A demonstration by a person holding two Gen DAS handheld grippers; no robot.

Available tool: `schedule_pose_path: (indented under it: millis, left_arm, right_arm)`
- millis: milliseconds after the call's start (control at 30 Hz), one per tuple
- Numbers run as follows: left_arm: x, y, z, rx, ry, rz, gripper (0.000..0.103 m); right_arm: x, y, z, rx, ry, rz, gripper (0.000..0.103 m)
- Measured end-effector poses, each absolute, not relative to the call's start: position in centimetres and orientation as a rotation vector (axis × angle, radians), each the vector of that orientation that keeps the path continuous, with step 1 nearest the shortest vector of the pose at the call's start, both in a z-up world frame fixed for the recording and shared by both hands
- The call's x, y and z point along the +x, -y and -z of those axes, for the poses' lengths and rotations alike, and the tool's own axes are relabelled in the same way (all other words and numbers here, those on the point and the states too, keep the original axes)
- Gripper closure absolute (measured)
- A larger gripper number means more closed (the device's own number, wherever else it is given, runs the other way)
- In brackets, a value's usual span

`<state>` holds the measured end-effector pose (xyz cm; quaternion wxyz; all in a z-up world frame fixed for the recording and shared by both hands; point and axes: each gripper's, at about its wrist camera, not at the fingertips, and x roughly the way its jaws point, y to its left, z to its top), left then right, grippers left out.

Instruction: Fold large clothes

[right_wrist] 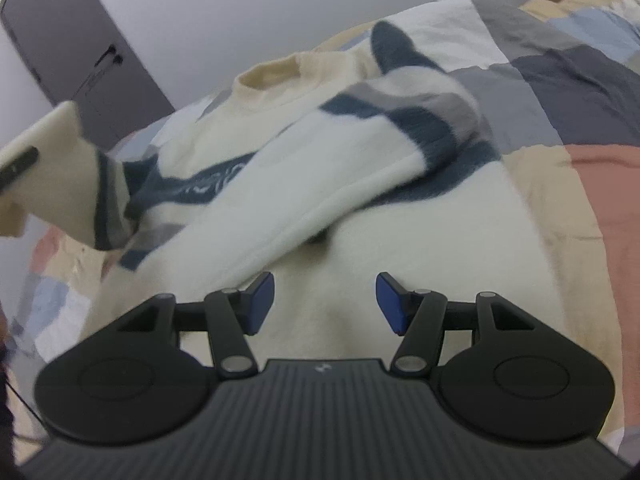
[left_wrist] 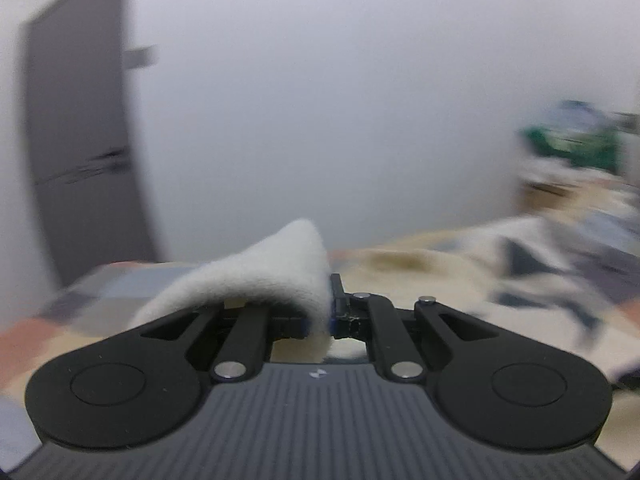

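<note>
Nearest, right gripper (right_wrist: 325,304) over sweater (right_wrist: 360,240), jaws apart, empty; sweater spread on patchwork quilt (right_wrist: 560,92), one sleeve (right_wrist: 340,168) folded across toward 1 o'clock; at 9 o'clock, left gripper (left_wrist: 326,312) clamped on cream cuff (left_wrist: 280,268), lifted.

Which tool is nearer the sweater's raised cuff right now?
Left. The left tool is shut on the cuff; the right tool hangs open over the sweater's body, apart from it.
</note>
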<state>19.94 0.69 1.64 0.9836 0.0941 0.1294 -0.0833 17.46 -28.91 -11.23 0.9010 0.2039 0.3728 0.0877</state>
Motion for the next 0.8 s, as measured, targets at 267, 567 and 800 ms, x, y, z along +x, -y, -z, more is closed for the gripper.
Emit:
schedule_pose_path:
  millis: [267,567,800]
  left_arm:
    - [19.6,7.4,6.2,0.264,-0.555,0.413,0.092]
    - [20.3,5.2,7.8,0.063,-0.736,0.457,0.035]
    - [17.6,4.2,4.7,-0.052,-0.761,0.4,0.031]
  right_arm:
    - [17.8,30.5,10.9,0.464,-0.762,-0.159,0.044]
    - [17.8,30.0,11.5,0.42,-0.772,-0.165,0.042]
    - [16.8,28.5,10.7,0.396,-0.707,-0.253,0.042]
